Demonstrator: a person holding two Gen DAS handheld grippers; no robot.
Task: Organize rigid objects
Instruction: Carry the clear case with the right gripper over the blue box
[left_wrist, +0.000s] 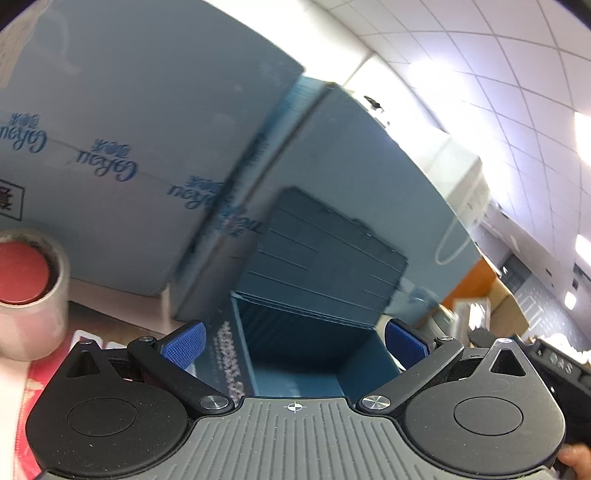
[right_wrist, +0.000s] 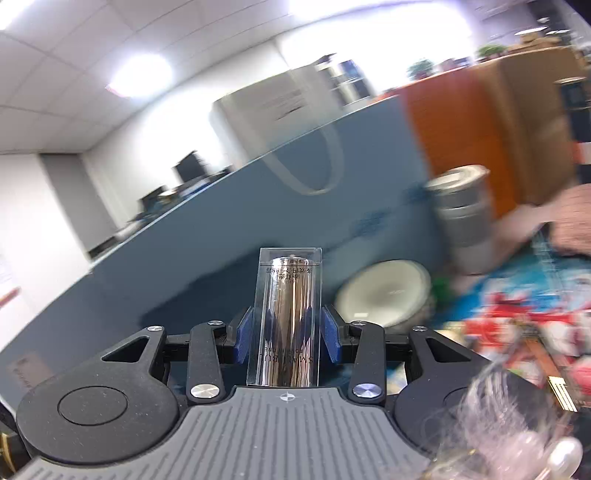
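While my left claw (left_wrist: 293, 343) hangs spread and empty before the open blue box (left_wrist: 295, 354), my right claw (right_wrist: 287, 334) pinches the clear-cased silver cylinder (right_wrist: 288, 321) aloft, mid-carry, probably needing a steady lowering into that box.

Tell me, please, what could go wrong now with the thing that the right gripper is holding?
1. The clear plastic box with a shiny metal cylinder inside is smooth and clamped only low down by the right gripper; it may slip or tilt.
2. The white ceramic bowl and the blurred grey metal canister stand close ahead; a swing could hit them.
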